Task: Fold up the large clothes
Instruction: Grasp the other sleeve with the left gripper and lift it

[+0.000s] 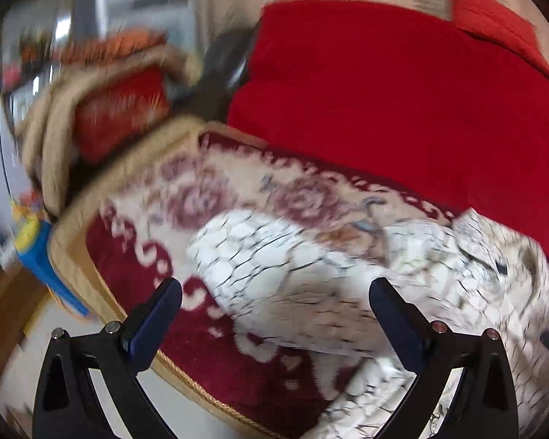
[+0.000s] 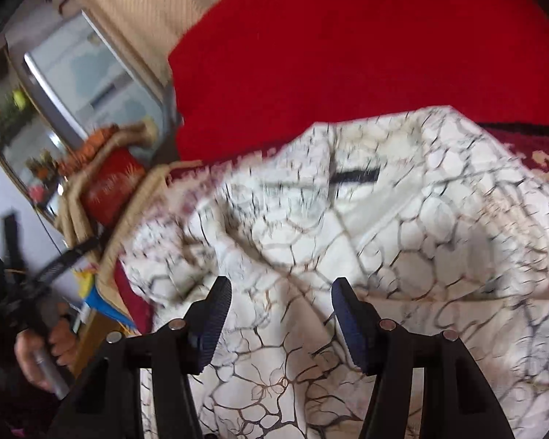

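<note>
We find the white crackle-patterned garment (image 2: 347, 219) lying crumpled on the floral seat cover (image 1: 208, 197) in front of the red cushion (image 1: 402, 109), with the left gripper (image 1: 274, 303) spread wide and empty above its near edge and the right gripper (image 2: 281, 303) likewise released, pads just over the cloth and pinching nothing. We judge the main risk to be a blind pinch: closing on a bunched ridge could catch two layers or the seat cover beneath and drag the fold askew. Motion blur smears both views, the garment's hem and sleeves run out of frame, so we cannot tell its orientation, and a hand (image 2: 51, 347) at the left edge is only partly visible
</note>
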The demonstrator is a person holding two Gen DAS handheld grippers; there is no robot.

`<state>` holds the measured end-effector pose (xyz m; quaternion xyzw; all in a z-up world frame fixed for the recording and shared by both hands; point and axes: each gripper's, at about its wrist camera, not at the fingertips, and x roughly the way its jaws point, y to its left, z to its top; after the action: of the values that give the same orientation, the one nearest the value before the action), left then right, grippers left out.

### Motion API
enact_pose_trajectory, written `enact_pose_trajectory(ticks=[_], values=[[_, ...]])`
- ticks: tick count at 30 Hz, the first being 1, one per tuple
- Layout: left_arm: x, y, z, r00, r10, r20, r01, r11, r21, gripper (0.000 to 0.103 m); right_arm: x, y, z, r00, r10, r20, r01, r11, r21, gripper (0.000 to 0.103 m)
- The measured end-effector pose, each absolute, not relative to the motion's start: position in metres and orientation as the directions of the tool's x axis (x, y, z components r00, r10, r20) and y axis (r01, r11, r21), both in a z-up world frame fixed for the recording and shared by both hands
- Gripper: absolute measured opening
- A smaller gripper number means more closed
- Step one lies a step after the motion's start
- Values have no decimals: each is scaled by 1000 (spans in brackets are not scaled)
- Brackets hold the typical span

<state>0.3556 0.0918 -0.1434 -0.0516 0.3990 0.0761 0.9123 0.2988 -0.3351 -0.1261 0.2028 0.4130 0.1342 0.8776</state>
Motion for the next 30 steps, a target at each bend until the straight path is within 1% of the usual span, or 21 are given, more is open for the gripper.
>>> enact_pose_trajectory(ticks=[3, 6, 8, 9, 11, 14, 16, 17, 19, 20, 21, 22, 23, 25, 28, 30], values=[[372, 127, -161, 597, -41, -802, -187, 964, -188, 102, 297, -346, -120, 650, 400, -646, -53, 872, 487, 63], [383, 148, -178, 552, -204, -808, -188, 914, -359, 102, 294, -354, -118, 663, 395, -636, -39, 867, 497, 63], [392, 159, -187, 536, -209, -818, -236, 893, -383, 102, 292, -359, -117, 672, 390, -629, -34, 865, 500, 63], [398, 169, -196, 532, -176, -829, -297, 877, -377, 102, 291, -360, -116, 675, 388, -627, -32, 865, 501, 63], [410, 179, -211, 507, -167, -846, -345, 860, -377, 102, 290, -364, -115, 682, 382, -623, -29, 866, 500, 63], [428, 190, -234, 464, -180, -867, -384, 842, -380, 102, 287, -369, -113, 697, 370, -615, -24, 869, 495, 63], [442, 196, -255, 436, -232, -870, -410, 809, -421, 102, 286, -373, -113, 700, 364, -614, -18, 869, 495, 63], [444, 200, -260, 435, -243, -867, -421, 797, -434, 98, 285, -376, -113, 704, 360, -613, -12, 868, 496, 63], [447, 202, -265, 460, -225, -859, -446, 778, -442, 95, 285, -379, -113, 704, 356, -614, -4, 867, 498, 63], [447, 202, -262, 486, -219, -846, -444, 772, -455, 90, 284, -380, -113, 706, 354, -614, -2, 868, 497, 63], [447, 200, -257, 514, -214, -831, -433, 771, -467, 81, 284, -381, -114, 708, 349, -614, 0, 870, 494, 63], [447, 198, -254, 523, -207, -827, -424, 778, -463, 54, 284, -382, -114, 709, 343, -616, 1, 873, 488, 63], [448, 198, -254, 528, -225, -819, -408, 779, -476, 23, 284, -383, -114, 709, 339, -618, 3, 875, 484, 63], [451, 196, -255, 527, -276, -804, -386, 765, -516, 11, 283, -386, -116, 714, 329, -619, 13, 877, 481, 63], [453, 185, -238, 545, -254, -799, -353, 796, -493, 5, 281, -395, -115, 728, 318, -607, 35, 868, 495, 63], [449, 174, -214, 590, -255, -766, -297, 814, -499, 5, 278, -402, -111, 747, 310, -588, 43, 860, 508, 63]])
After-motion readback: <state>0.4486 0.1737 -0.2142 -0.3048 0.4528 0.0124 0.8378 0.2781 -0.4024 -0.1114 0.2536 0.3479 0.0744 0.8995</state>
